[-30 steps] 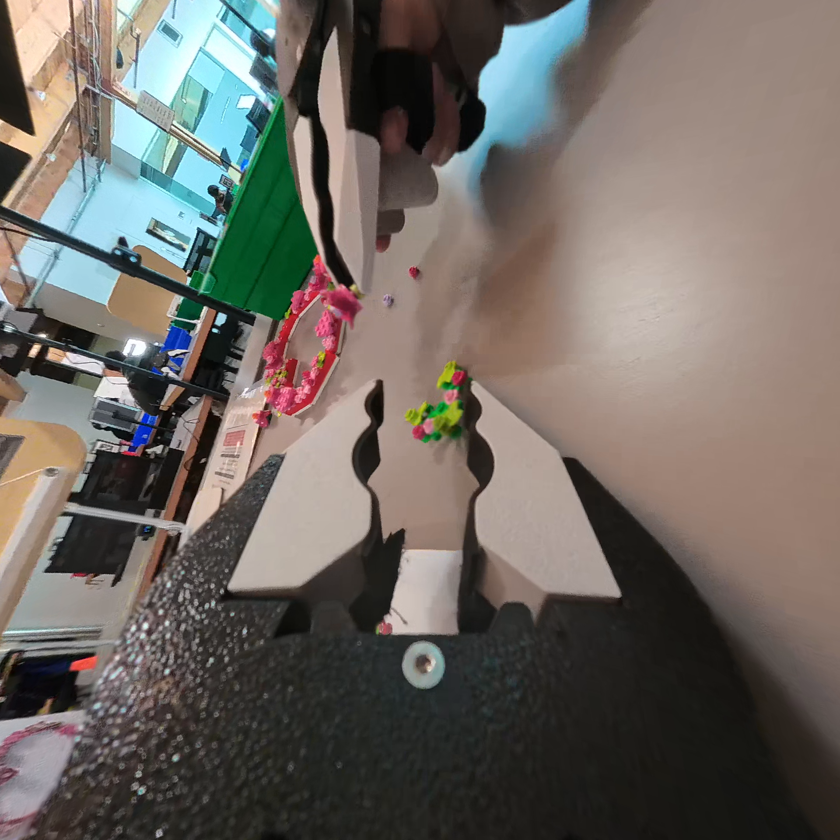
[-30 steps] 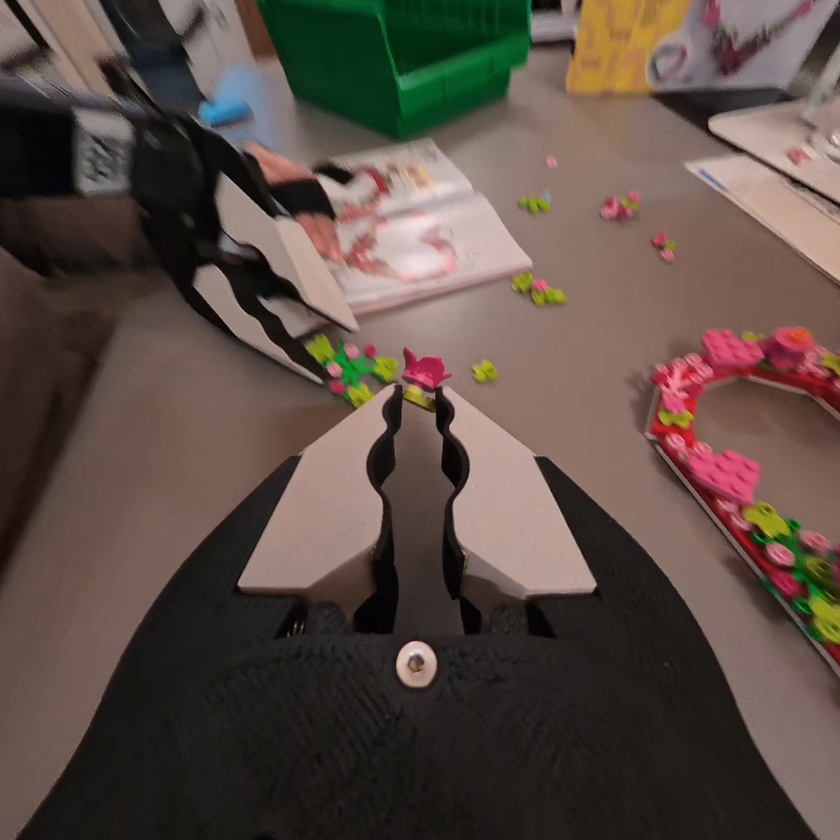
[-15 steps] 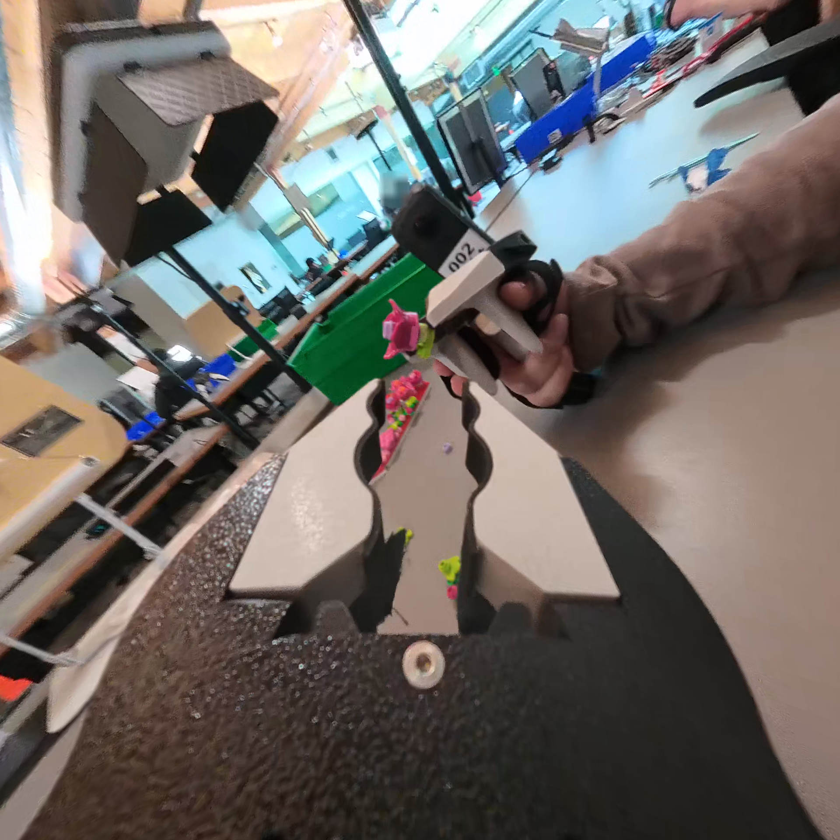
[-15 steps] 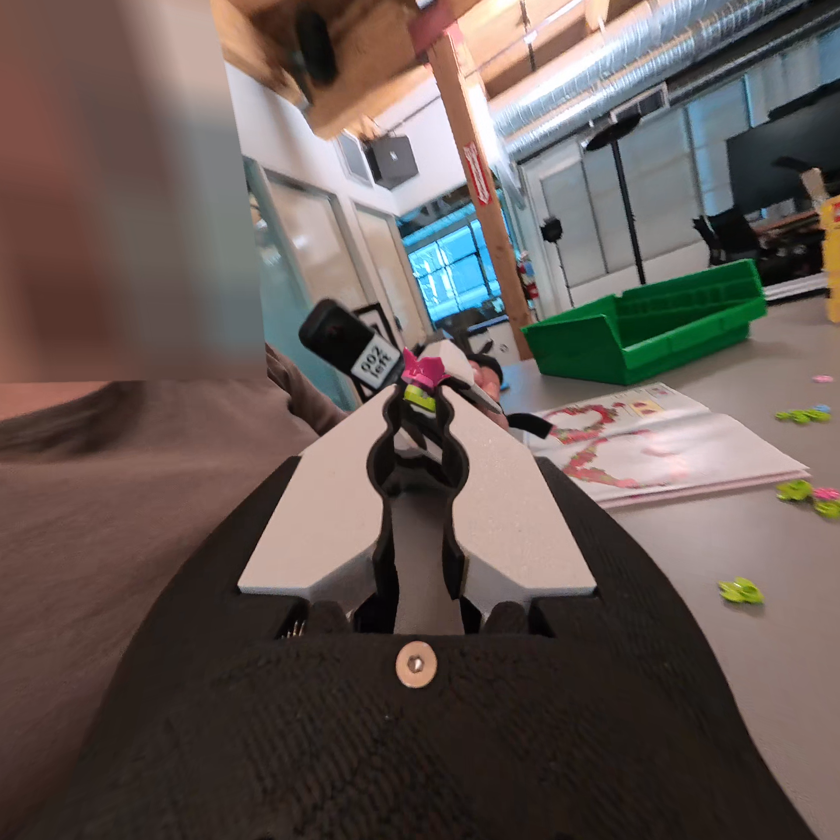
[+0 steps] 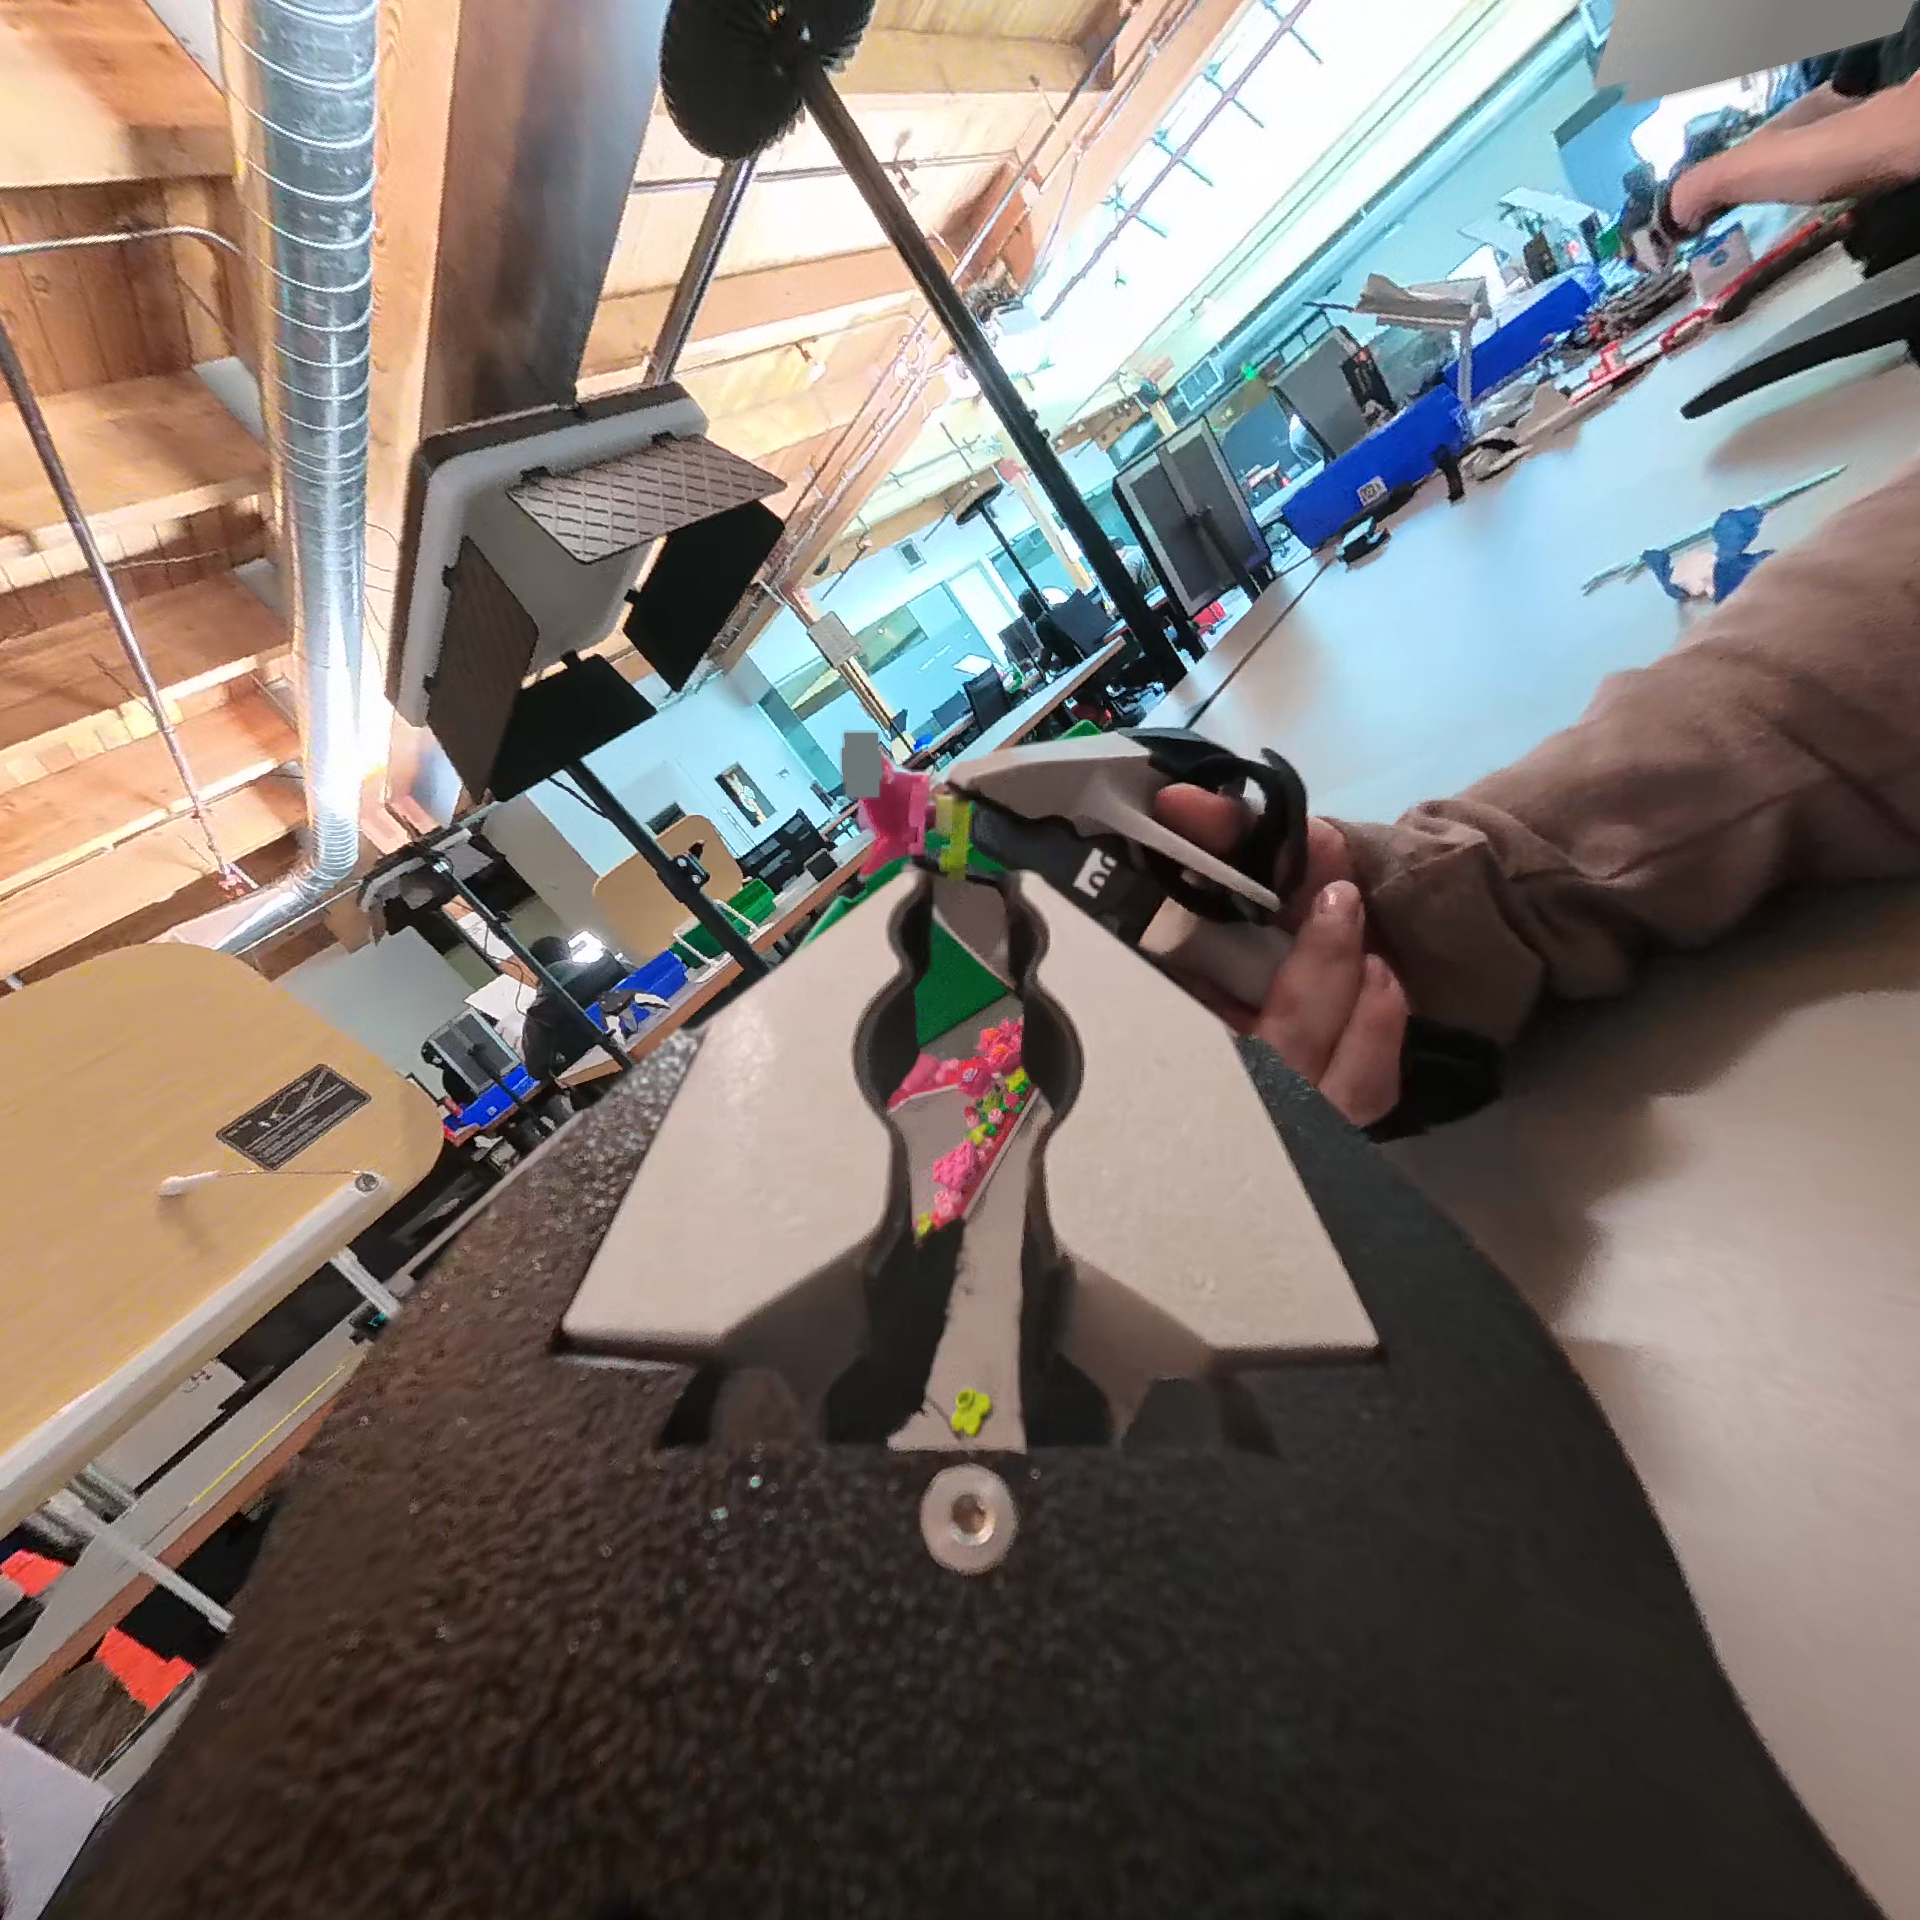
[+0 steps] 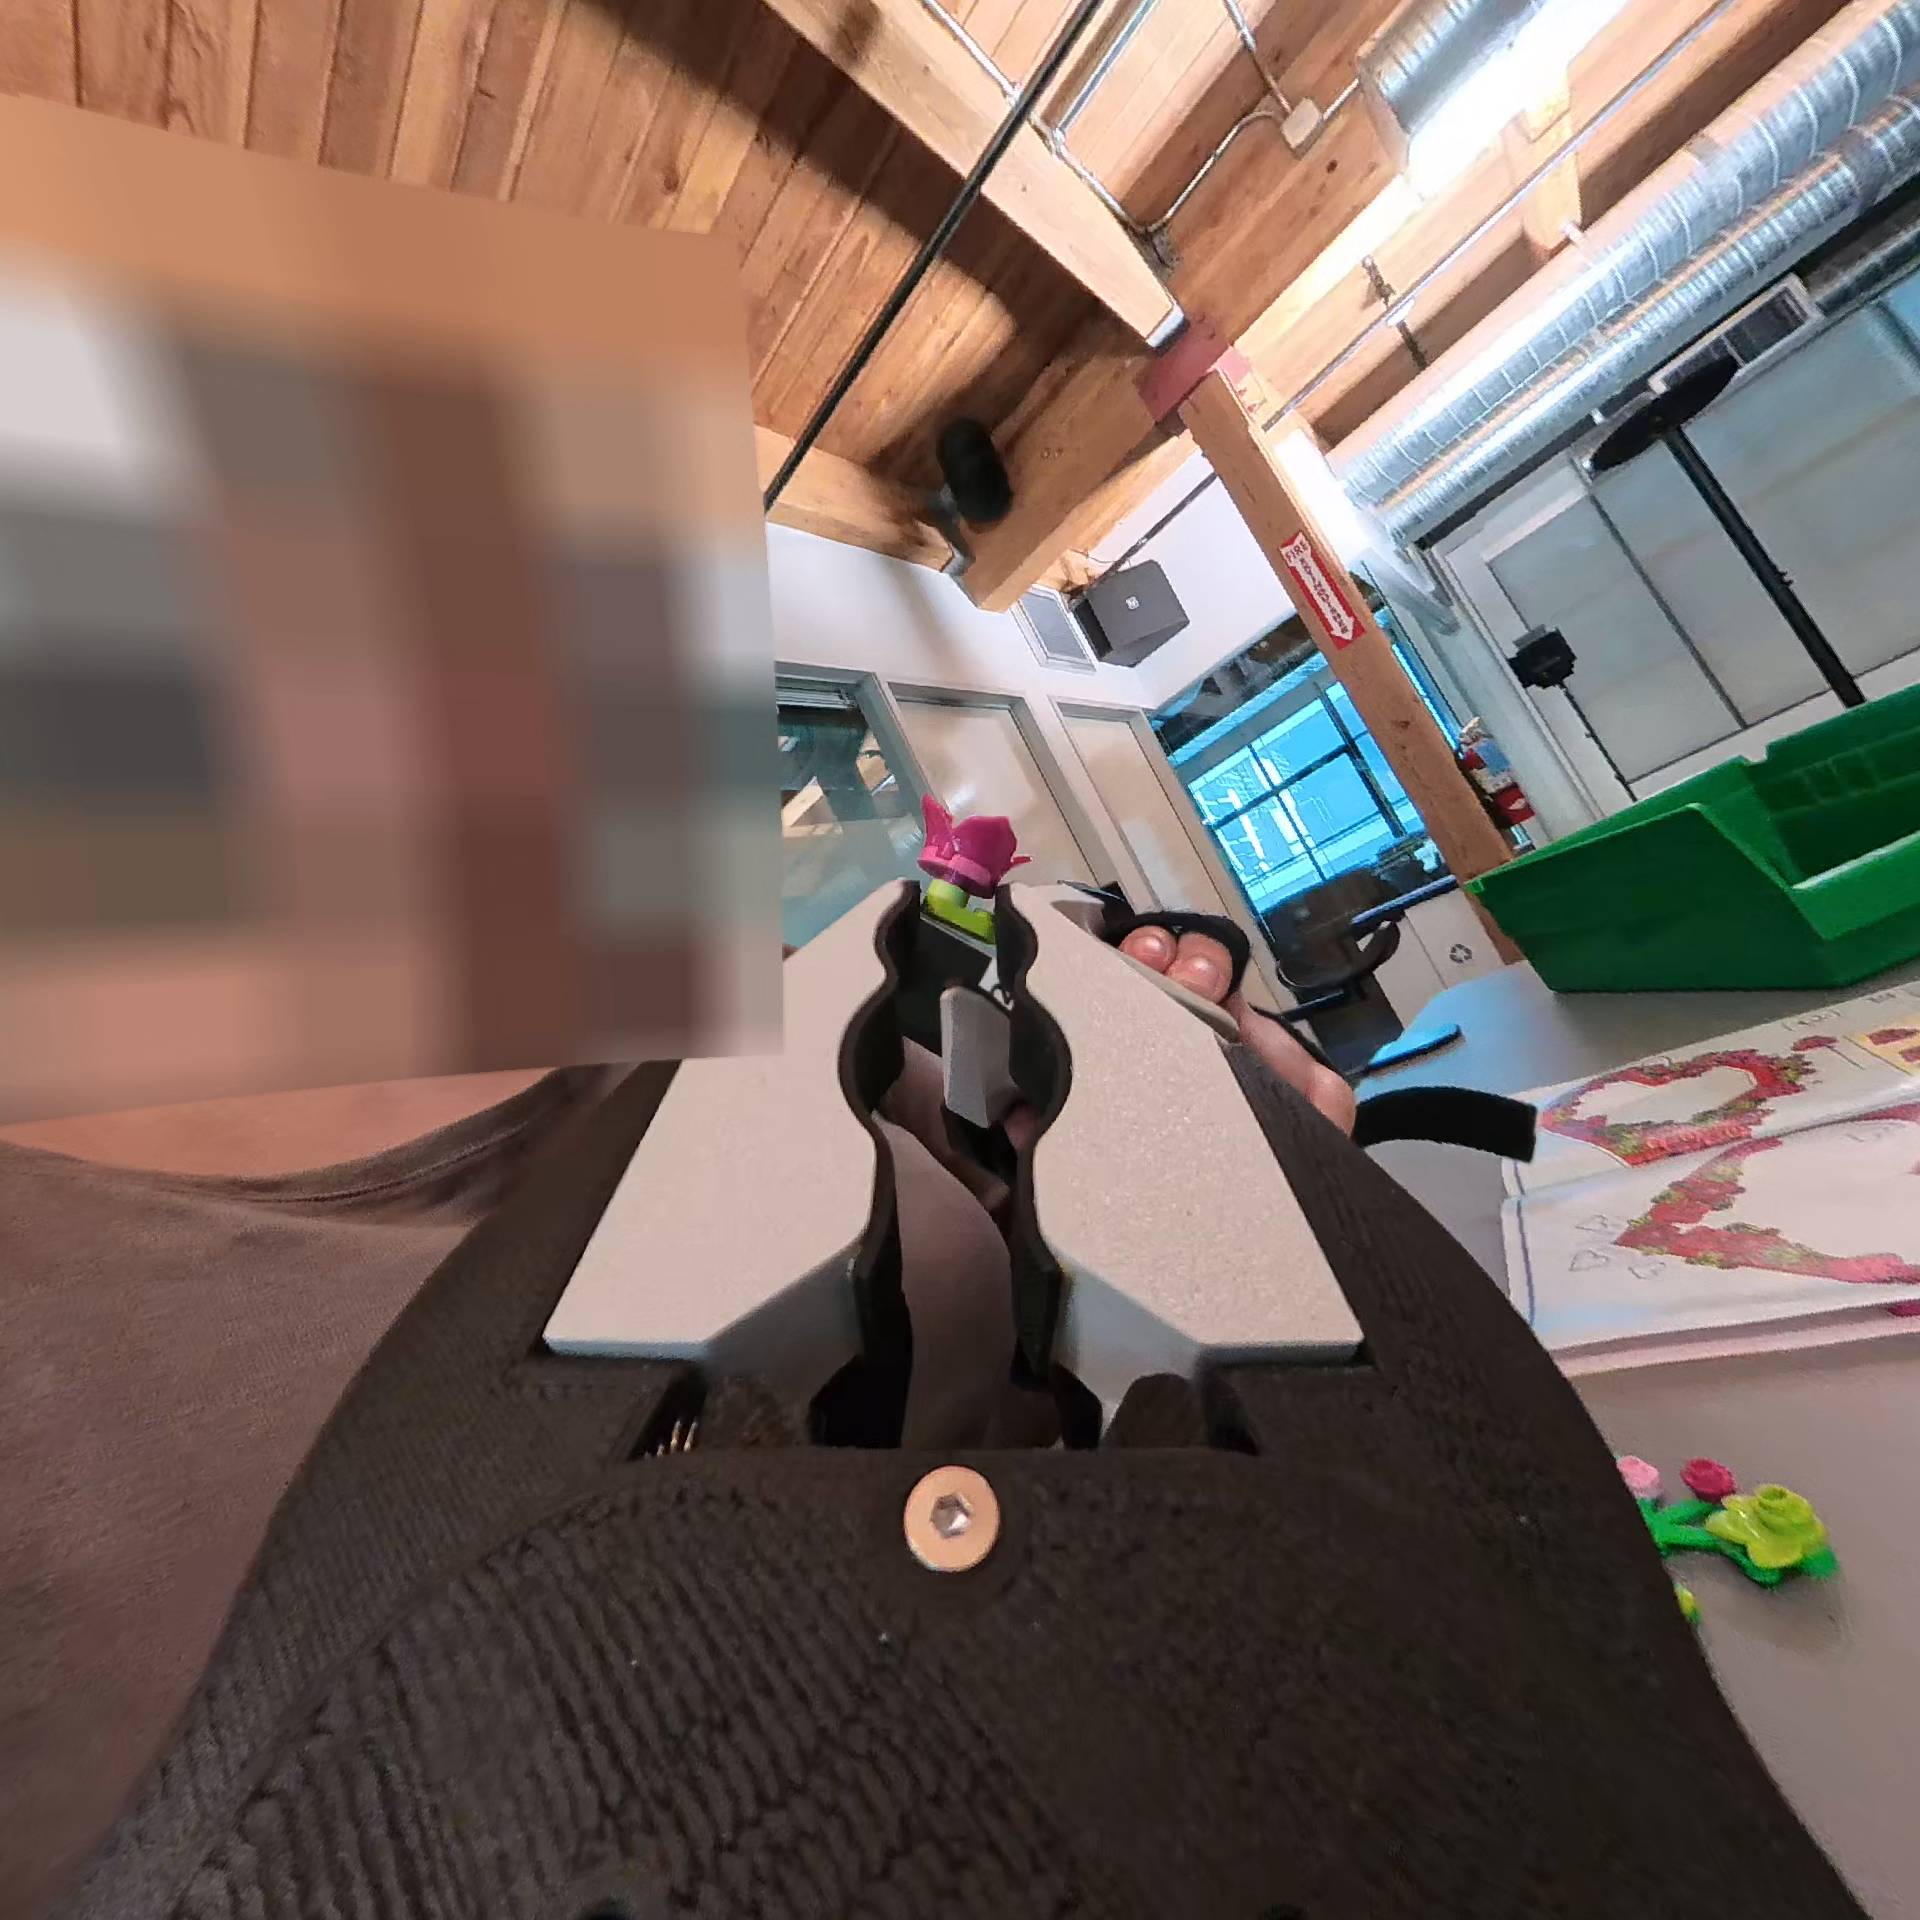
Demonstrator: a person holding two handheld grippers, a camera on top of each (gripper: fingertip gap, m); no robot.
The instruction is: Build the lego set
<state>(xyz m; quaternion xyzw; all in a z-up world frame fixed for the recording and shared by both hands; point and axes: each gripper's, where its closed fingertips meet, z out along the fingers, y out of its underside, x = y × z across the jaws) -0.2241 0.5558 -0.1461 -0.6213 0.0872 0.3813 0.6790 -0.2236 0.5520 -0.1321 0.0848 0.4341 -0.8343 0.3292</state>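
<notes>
My right gripper (image 6: 958, 899) is shut on the lime base of a pink flower piece (image 6: 966, 842) and holds it up in the air, well above the table. In the left wrist view the right gripper (image 5: 961, 805) comes in from the right with the flower (image 5: 899, 816) at its tip. My left gripper (image 5: 966, 883) is empty, its jaws a narrow gap apart, with its tips just under the flower's lime base. The red heart frame with pink flowers (image 5: 977, 1101) lies on the table and shows between the left fingers.
An open instruction booklet (image 6: 1714, 1195) and a green bin (image 6: 1714, 883) are on the grey table (image 5: 1662, 1247). A small green and pink flower cluster (image 6: 1745, 1527) and a loose lime piece (image 5: 971, 1405) lie on it. A person's hand (image 5: 1320, 966) holds the right gripper. Less than 4 cm separates the two grippers' tips.
Both grippers have risen from the table and tilted upward. The flower in the right gripper has come closer to the left gripper's tips. The left jaws have narrowed.
</notes>
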